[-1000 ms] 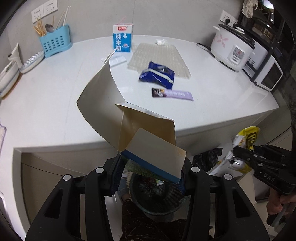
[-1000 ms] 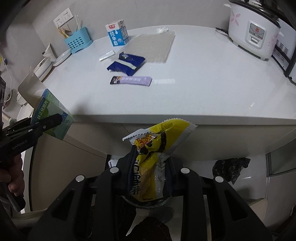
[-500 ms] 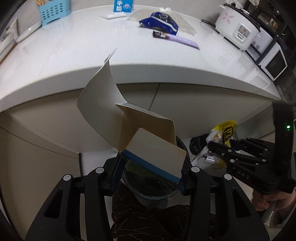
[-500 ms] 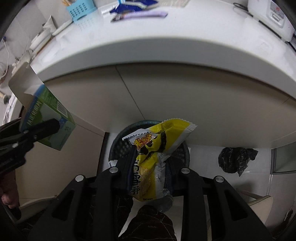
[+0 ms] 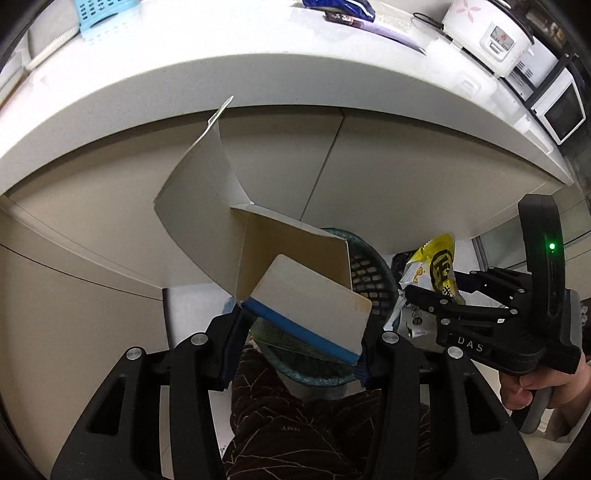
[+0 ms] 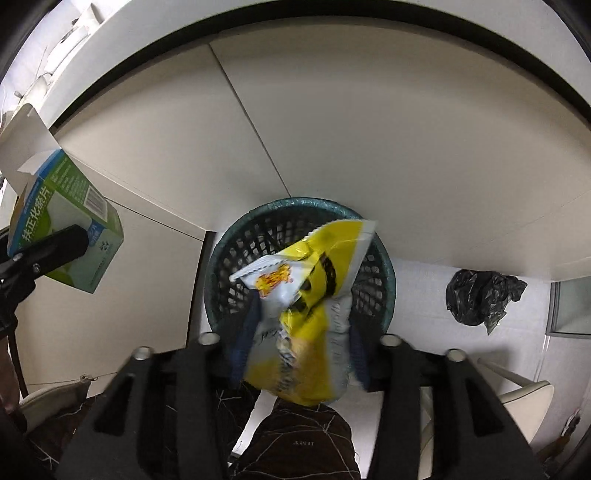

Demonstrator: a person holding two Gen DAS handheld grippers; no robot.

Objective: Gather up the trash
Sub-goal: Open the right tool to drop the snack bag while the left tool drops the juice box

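My left gripper (image 5: 299, 339) is shut on an opened cardboard box (image 5: 310, 306) with a blue edge and raised flaps, held over the near rim of a dark mesh waste basket (image 5: 369, 266) on the floor. In the right wrist view the same box (image 6: 66, 221) shows green print at the far left. My right gripper (image 6: 301, 343) points down over the basket (image 6: 236, 229). Its jaws are opening, and a blurred yellow snack bag (image 6: 310, 295) hangs loose between them, tilting toward the basket. The left wrist view shows that bag (image 5: 439, 266) to the right of the box.
The basket stands against beige cabinet doors (image 6: 332, 129) under the white counter edge (image 5: 258, 66). A crumpled black plastic bag (image 6: 480, 299) lies on the floor to the right. A rice cooker (image 5: 487, 33) and microwave (image 5: 561, 110) sit on the counter. A person's patterned trouser leg (image 5: 295, 424) is below.
Both grippers have dropped from counter height to just above the basket. The right jaws have spread, and the yellow bag has slackened and tipped. The left gripper's hold on the box is unchanged.
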